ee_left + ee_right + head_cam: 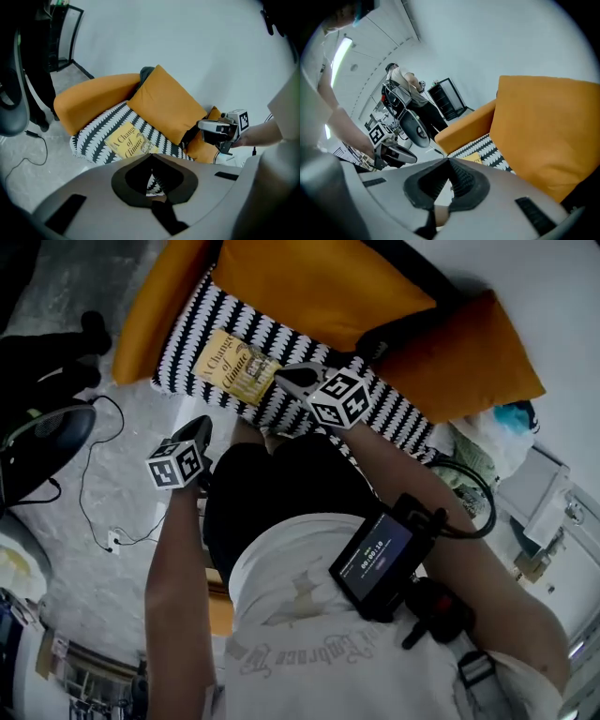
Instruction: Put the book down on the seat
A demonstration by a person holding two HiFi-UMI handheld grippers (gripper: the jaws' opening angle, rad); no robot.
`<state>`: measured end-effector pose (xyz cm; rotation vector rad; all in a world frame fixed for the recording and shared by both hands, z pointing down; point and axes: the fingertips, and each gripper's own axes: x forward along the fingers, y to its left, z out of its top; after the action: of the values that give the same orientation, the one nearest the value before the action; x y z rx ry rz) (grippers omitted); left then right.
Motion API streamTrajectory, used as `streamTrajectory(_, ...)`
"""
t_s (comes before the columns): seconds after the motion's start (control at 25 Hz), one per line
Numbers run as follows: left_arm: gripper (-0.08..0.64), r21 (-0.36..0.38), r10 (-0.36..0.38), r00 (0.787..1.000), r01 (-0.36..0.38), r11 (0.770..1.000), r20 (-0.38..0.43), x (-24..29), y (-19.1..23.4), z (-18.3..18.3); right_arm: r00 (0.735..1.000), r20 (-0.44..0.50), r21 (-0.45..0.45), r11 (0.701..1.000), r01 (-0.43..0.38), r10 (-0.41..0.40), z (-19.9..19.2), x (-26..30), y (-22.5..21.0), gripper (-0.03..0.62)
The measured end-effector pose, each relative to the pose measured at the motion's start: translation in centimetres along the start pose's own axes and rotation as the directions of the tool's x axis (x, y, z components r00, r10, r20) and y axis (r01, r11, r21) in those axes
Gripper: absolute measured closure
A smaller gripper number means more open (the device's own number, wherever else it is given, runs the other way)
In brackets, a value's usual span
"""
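A yellow book [234, 367] lies flat on the black-and-white patterned seat [183, 338] of an orange armchair. Neither gripper touches it. My right gripper [292, 379] hangs over the seat's front part, just right of the book, with its jaws shut and empty. My left gripper [201, 427] is off the seat's front edge, over the floor, also shut on nothing. In the left gripper view, the book [130, 139] lies beyond the closed jaws [151, 155], and the right gripper [201, 125] shows at the right. The right gripper view shows the shut jaws [447, 160] and a corner of the book [472, 158].
An orange back cushion [319, 287] leans on the chair, with another [469, 352] to its right. A black office chair [37, 446] and a cable [103, 474] are on the floor at the left. A white bag [483, 451] sits at the right. A person [405, 82] stands far back.
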<state>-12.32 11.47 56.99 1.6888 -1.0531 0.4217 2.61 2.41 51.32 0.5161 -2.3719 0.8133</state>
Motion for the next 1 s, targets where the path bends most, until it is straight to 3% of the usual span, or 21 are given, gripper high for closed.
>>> streamTrajectory(0.24,0.548,0.081,-0.011,0.998,0.005,0.997,0.068,-3.6,-4.7,2.4,0.996,0.083,-0.022,0.999,-0.022,0.024,3.1,-3.3,2.8,0.577)
streamTrajectory(0.36,0.548,0.083,-0.012,0.993,0.002,0.997,0.114,-5.3,-7.8,2.4,0.994,0.110,-0.017,1.000,-0.023,0.024,3.2,-6.5,3.6,0.577)
streamTrajectory(0.6,0.548,0.090,0.026,0.978,-0.045,0.995,0.208,-9.6,-7.1,4.4,0.985,0.174,0.004,1.000,-0.021,0.020,4.9,-8.5,4.2,0.577)
streamTrajectory(1.0,0.548,0.231,0.003,0.950,-0.079,0.970,0.311,-14.4,-10.7,6.9,0.941,0.333,-0.004,0.998,-0.059,0.057,8.8,-13.2,7.5,0.577)
